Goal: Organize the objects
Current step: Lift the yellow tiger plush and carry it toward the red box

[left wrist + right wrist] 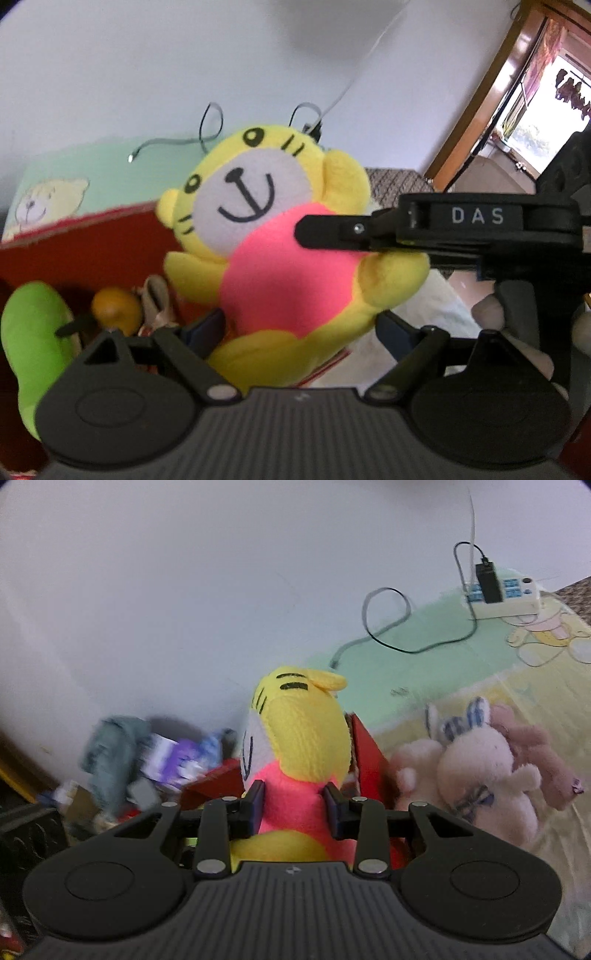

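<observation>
A yellow plush tiger point(273, 229) with a pink belly hangs in the air, held by both grippers. In the left wrist view my left gripper point(299, 328) has the toy's lower body between its pads, which press on its sides. My right gripper point(325, 232) reaches in from the right and pinches the pink belly. The right wrist view shows the tiger point(306, 731) from the side, its pink middle squeezed in my right gripper point(295, 805). Below it stands a red box point(92, 251) holding a green plush point(33, 332) and an orange toy point(114, 310).
Pale pink and white plush rabbits point(480, 768) lie on the bedspread point(443, 664) right of the red box point(369, 760). A power strip point(506, 598) with looping cables sits by the white wall. Blurred clutter point(147, 764) piles up at the left. A wooden doorway point(517, 110) opens at far right.
</observation>
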Tool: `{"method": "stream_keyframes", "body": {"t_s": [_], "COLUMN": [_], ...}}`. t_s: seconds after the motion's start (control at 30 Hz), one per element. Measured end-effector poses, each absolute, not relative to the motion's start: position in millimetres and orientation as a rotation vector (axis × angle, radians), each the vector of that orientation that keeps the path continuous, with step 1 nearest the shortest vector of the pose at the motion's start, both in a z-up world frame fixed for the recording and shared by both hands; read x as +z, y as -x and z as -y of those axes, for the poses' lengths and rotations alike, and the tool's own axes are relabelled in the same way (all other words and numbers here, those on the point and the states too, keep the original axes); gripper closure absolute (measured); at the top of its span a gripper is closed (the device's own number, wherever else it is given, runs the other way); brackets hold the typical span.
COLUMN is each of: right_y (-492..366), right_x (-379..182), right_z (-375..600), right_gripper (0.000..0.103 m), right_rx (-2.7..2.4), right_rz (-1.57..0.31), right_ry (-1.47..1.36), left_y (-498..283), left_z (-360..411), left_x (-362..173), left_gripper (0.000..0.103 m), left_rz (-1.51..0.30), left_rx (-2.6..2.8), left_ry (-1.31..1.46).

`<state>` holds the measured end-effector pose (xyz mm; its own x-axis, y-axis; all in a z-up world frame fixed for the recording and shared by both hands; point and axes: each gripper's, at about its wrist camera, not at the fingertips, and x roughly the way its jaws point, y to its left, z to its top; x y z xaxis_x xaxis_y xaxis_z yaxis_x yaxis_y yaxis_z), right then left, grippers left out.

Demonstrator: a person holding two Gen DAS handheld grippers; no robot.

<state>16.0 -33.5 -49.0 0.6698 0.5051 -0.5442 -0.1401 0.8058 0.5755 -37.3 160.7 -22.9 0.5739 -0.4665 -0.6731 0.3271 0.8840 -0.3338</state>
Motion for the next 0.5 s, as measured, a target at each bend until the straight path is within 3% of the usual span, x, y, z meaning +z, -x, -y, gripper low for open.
{"method": "stream_keyframes", "body": {"t_s": [0.5], "right_y": [-32.6], "right_x": [-62.9], "right_z": [-40.2], "right_gripper": [0.068], "right_rx": [0.18], "right_rz": [-0.885], "right_ry": [-0.138], "left_y": [30.7], "left_z": [-186.9], "left_x": [-58.6], "left_gripper": [0.016], "left_rz": [-0.914], "left_rx": [-0.492], "left_ry": [0.085]}}
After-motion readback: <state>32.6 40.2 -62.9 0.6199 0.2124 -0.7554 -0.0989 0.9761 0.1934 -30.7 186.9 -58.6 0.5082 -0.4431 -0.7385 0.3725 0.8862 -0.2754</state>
